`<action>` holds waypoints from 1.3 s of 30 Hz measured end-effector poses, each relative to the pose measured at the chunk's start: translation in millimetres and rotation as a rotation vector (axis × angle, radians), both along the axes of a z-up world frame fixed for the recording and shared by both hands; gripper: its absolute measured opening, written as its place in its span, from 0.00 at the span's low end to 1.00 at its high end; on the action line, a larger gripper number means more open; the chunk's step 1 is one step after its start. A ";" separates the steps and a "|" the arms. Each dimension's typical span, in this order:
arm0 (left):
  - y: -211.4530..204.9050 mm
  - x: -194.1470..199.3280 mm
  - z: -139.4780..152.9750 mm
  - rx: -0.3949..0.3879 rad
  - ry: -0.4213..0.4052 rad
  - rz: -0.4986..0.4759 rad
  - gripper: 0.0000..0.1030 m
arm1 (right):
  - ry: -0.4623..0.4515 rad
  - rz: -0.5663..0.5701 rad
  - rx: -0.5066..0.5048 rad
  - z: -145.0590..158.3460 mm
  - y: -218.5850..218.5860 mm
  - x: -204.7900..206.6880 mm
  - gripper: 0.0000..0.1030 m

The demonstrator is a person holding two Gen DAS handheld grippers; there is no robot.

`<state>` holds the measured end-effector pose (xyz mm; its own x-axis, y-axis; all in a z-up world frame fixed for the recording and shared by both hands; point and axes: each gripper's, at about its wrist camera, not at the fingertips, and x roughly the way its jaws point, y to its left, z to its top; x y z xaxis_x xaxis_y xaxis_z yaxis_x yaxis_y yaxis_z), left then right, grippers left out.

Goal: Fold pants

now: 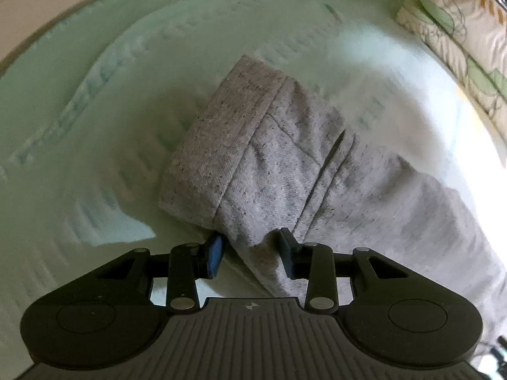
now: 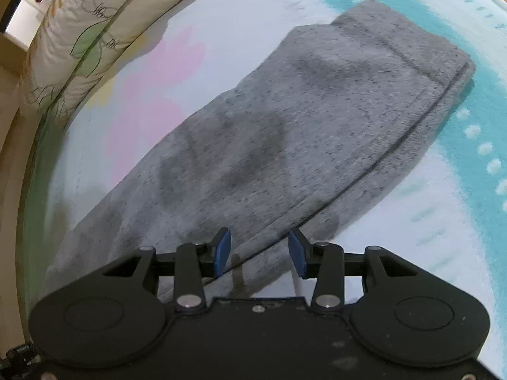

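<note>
Both my left claw (image 1: 250,251) and right claw (image 2: 259,251) gape empty over the grey sweatpants (image 2: 285,133) on the bed (image 2: 459,174). Legs look doubled lengthwise; next I likely pinch an edge.

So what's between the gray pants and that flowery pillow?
Only bare bedsheet, with a pink patch printed on it, lies between the gray pants and the flowery pillow. The right wrist view shows it best.

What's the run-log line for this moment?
left gripper: open, at pants edge | right gripper: open, over pants | pants: folded lengthwise on bed sheet
</note>
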<state>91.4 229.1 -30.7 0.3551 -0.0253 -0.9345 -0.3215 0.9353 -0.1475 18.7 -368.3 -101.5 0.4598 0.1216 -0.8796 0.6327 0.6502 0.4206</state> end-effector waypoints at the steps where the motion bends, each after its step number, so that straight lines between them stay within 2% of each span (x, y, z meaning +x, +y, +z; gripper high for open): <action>1: -4.5 1.3 1.9 0.031 0.001 -0.017 0.35 | -0.001 -0.009 0.002 -3.5 -2.7 1.7 0.43; 4: -19.0 1.5 6.8 0.143 0.015 -0.086 0.36 | 0.005 -0.048 0.027 -12.7 -14.0 0.5 0.42; 6: -21.9 -1.2 8.6 0.183 0.023 -0.110 0.36 | -0.001 -0.079 0.057 -19.3 -20.1 0.3 0.42; 11: -15.4 -13.4 20.5 0.243 0.017 -0.054 0.35 | -0.025 -0.122 0.100 -26.6 -27.9 -0.2 0.42; 12: -17.0 -15.1 24.7 0.263 0.008 -0.049 0.35 | -0.030 -0.128 0.105 -27.0 -28.9 -0.3 0.36; 13: -18.7 -16.9 29.0 0.276 -0.004 -0.052 0.35 | -0.031 -0.132 0.102 -27.2 -29.8 -1.3 0.20; 14: -24.2 -17.7 35.2 0.279 -0.020 -0.057 0.35 | -0.026 -0.131 0.098 -29.1 -30.7 -1.6 0.12; 18: -61.9 -18.3 61.0 0.207 -0.108 -0.137 0.35 | -0.052 -0.132 0.091 -24.7 -30.7 -7.9 0.06; 23: -127.4 2.0 62.5 0.058 -0.132 -0.281 0.35 | -0.058 -0.081 -0.034 3.8 -25.8 -20.1 0.05; 29: -217.1 13.0 29.4 -0.061 -0.080 -0.459 0.35 | 0.014 -0.059 -0.018 -9.6 -27.1 -16.9 0.05; 32: -247.2 15.1 7.2 -0.137 -0.044 -0.506 0.35 | -0.011 -0.054 0.000 -5.9 -29.9 -18.3 0.14; 35: -269.3 11.4 -13.9 -0.178 -0.014 -0.547 0.35 | -0.055 -0.093 -0.029 4.8 -43.8 -33.5 0.25; 39: -283.7 11.4 -41.7 -0.193 0.056 -0.584 0.35 | -0.073 -0.176 -0.112 12.1 -71.5 -52.1 0.27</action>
